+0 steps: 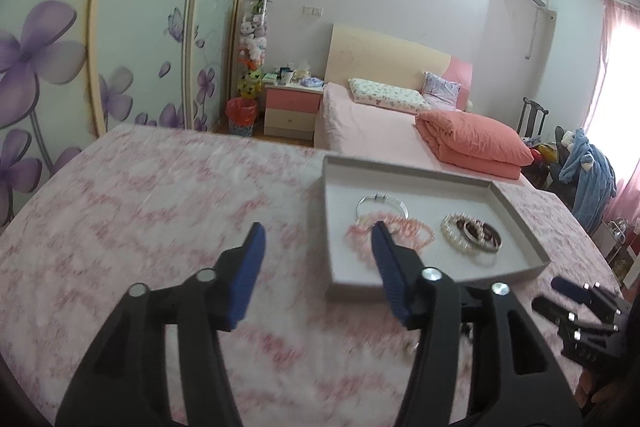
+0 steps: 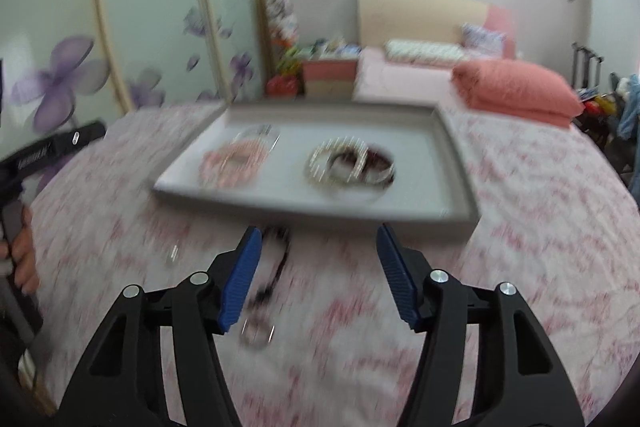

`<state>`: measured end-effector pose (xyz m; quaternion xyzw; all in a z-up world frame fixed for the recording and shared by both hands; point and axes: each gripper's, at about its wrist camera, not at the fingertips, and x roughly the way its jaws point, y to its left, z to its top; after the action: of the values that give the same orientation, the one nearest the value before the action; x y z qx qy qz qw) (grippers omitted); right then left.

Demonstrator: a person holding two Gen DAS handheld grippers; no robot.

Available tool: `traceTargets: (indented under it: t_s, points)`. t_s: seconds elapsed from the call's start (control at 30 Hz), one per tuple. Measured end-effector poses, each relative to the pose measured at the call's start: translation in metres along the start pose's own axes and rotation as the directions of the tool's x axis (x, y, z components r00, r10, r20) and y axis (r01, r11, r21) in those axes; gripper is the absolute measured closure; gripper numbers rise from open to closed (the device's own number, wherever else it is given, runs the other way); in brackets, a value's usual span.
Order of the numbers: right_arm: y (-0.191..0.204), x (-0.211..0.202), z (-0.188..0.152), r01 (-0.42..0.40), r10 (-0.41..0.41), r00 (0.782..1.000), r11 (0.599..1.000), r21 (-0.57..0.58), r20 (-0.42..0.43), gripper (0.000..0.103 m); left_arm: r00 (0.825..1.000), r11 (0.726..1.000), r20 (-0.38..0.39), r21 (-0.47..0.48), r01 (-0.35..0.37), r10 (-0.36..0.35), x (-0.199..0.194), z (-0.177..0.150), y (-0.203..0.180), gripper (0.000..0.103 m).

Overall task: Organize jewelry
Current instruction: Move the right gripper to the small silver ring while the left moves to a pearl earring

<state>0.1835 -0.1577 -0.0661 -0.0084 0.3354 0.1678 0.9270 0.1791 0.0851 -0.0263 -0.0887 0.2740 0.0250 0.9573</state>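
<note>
A grey tray (image 1: 520, 223) (image 2: 456, 163) lies on a pink-patterned table. It holds a silver bangle (image 1: 382, 201), a pink bead bracelet (image 1: 408, 231) (image 2: 232, 163), a pearl bracelet (image 1: 454, 233) (image 2: 324, 163) and dark bangles (image 1: 486, 235) (image 2: 376, 167). On the cloth in front of the tray, in the right wrist view, lie a dark bead bracelet (image 2: 276, 263), a silver ring (image 2: 256, 335) and a small ring (image 2: 173, 254). My left gripper (image 1: 318, 255) is open and empty beside the tray's left edge. My right gripper (image 2: 316, 259) (image 1: 560, 293) is open and empty, just right of the dark bracelet.
The table cloth (image 1: 160, 207) ends at a far edge (image 1: 224, 135). Beyond it are a bed (image 1: 384, 123) with a folded orange quilt (image 1: 472, 143), a nightstand (image 1: 292, 107), a red bin (image 1: 241, 115) and a flowered wardrobe (image 1: 60, 67).
</note>
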Motion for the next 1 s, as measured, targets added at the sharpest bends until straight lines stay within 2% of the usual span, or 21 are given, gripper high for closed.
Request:
traceTargets:
  t_s: [0.07,0.23,0.43,0.63,0.77,0.9,1.0]
  points:
    - [0.005,0.002,-0.014,-0.044,0.042,0.997,0.999,-0.027,-0.064,0.048,1.000,1.000,-0.015,-0.007,-0.005,0.005,-0.002,-0.006,0.006,0.041]
    - [0.028,0.009,-0.038,-0.087,0.067,0.984,0.989,-0.117,-0.167,0.055,0.999,1.000,-0.047,-0.014,-0.013,0.013,-0.004,-0.016,0.015,0.036]
    - [0.037,0.019,-0.038,-0.079,0.051,0.977,0.989,-0.128,-0.209,0.058,0.998,1.000,-0.059,-0.003,-0.009,0.009,-0.005,-0.023,0.015,0.034]
    - [0.039,0.023,-0.038,-0.065,0.033,0.975,0.988,-0.140,-0.221,0.068,0.998,1.000,-0.070,0.004,-0.007,0.007,-0.004,-0.026,0.012,0.034]
    - [0.043,0.026,-0.035,-0.065,0.030,0.974,0.986,-0.153,-0.224,0.080,0.997,1.000,-0.080,0.017,0.005,-0.003,-0.002,-0.027,0.007,0.034]
    - [0.040,0.024,-0.035,-0.041,0.004,0.975,0.986,-0.161,-0.222,0.080,0.995,0.999,-0.094,0.041,0.024,-0.020,-0.001,-0.029,-0.001,0.034]
    - [0.021,0.026,-0.032,0.025,-0.049,0.976,0.993,-0.113,-0.214,0.080,0.993,0.996,-0.115,0.069,0.049,-0.041,0.000,-0.033,-0.010,0.034]
